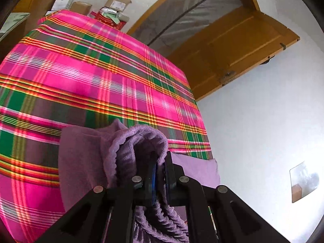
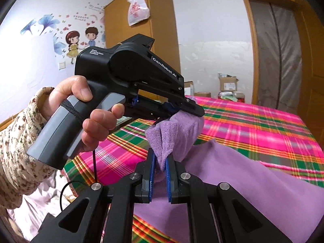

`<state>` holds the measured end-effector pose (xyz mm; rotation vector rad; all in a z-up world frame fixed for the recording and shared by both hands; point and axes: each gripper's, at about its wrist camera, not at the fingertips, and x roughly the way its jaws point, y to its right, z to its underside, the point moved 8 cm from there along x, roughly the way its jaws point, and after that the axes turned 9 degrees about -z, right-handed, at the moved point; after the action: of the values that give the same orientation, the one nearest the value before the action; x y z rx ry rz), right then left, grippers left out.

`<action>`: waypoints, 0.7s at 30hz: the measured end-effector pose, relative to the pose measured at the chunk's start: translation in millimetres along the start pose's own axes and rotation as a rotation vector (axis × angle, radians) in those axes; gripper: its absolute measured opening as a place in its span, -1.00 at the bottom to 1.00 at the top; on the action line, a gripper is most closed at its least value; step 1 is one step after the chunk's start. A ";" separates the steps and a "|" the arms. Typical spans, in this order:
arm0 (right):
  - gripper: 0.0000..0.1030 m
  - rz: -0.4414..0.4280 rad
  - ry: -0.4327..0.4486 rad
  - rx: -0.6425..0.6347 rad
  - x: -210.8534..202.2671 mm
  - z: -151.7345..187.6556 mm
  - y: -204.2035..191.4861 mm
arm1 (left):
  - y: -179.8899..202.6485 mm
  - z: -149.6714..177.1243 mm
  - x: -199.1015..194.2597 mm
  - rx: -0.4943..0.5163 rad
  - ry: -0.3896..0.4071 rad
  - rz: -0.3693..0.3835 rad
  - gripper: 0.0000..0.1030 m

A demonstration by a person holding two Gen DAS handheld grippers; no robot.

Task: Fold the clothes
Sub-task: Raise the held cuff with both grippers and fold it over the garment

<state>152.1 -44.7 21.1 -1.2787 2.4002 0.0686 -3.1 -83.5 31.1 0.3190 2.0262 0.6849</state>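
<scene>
Purple garment (image 2: 253, 174) pinched by both tongs, rest cropped.

Bare plaid bedspread (image 1: 101, 70) ahead, boxes (image 1: 117, 2) at far edge, open door (image 1: 243, 46) beside

left gripper (image 2: 178, 111): black body, grey grip, white "GenRobot.AI" lettering | fingers (image 2: 150, 174): blue pads | sleeve (image 2: 18, 141): cream floral knit
</scene>
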 end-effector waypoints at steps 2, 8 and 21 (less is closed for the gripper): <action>-0.81 0.015 -0.004 0.009 -4.3 5.3 7.3 | 4.5 2.5 9.0 0.005 -0.016 -0.002 -0.87; -0.81 0.047 -0.007 0.034 -16.1 16.6 24.7 | 18.8 9.0 30.5 0.023 -0.054 0.002 -0.87; -0.81 0.099 -0.025 0.102 -32.4 39.6 53.8 | 31.0 22.0 69.1 0.027 -0.133 -0.010 -0.87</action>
<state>138.2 20.9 -10.7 -1.1069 2.4118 -0.0094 -22.1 -18.0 -8.4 0.3602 1.9102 0.6144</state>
